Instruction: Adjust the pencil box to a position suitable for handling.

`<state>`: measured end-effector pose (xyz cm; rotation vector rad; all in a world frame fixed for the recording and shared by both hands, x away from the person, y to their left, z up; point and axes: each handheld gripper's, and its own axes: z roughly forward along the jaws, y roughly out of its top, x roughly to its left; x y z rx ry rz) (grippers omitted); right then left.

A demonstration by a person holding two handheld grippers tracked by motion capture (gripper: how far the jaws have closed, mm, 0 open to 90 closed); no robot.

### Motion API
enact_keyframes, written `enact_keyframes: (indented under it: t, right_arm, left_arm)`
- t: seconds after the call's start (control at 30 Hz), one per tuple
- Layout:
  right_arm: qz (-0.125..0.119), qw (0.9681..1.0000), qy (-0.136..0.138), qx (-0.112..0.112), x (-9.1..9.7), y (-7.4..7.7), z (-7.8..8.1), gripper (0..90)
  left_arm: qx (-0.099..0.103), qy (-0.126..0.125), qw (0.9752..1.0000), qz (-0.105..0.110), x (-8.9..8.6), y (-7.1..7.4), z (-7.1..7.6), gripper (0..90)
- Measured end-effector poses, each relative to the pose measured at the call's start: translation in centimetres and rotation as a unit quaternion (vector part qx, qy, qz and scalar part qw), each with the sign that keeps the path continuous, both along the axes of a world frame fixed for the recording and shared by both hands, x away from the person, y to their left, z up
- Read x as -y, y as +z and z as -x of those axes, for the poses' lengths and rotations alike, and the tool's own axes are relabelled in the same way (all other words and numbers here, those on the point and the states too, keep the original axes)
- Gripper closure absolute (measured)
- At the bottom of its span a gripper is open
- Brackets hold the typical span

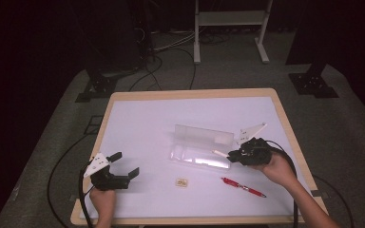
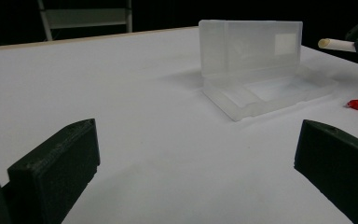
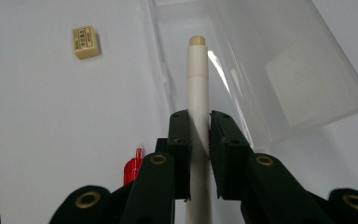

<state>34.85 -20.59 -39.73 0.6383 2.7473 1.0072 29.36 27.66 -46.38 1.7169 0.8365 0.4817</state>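
The right gripper (image 1: 232,154) was pinching a white pen (image 3: 198,93) between its two black jaws, which pressed on the barrel from both sides. The pen pointed straight ahead of the jaws, with its beige tip (image 3: 197,40) over the open tray of the clear plastic case (image 1: 200,152). The raised lid (image 3: 289,60) of the case stood to the right of the pen in the right gripper view, and the near wall of the tray ran just to its left.

The left gripper (image 1: 123,167) rested low over the table (image 1: 142,123), its jaws spread wide with nothing between them. Well ahead of it and to its right stood the case.

The step in hand seemed to be to lay the white pen into the tray. To do it well, I think the person should first turn the pen until it lies along the long side of the tray, then lower it until the barrel is near the floor of the tray, and only then part the jaws. If released too high or crosswise, the pen could hit the wall and roll out.

A red pen (image 1: 243,186) lay on the table behind and to the left of the right gripper's jaws, and a small beige eraser (image 3: 85,42) lay farther ahead on the left, apart from the case.
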Motion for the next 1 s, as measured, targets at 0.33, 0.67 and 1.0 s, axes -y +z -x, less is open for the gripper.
enact_keyframes:
  t: [0.33, 0.67, 1.0]
  right_arm:
    - [-0.002, 1.0000, 0.008, 0.003, -0.8, 0.1, -0.5, 78.2]
    - [-0.003, 0.9999, 0.015, 0.008, -1.9, 0.5, -1.0, 78.1]
    - [0.000, 0.9997, 0.023, 0.006, -3.1, 0.3, -1.4, 78.2]
  left_arm:
    - [0.000, 0.000, 1.0000, 0.000, 0.0, 0.0, 0.0, 0.0]
    - [0.000, -0.001, 1.0000, 0.002, 0.0, 0.0, 0.0, 0.0]
    - [0.001, -0.001, 1.0000, 0.002, 0.0, 0.0, 0.0, 0.0]
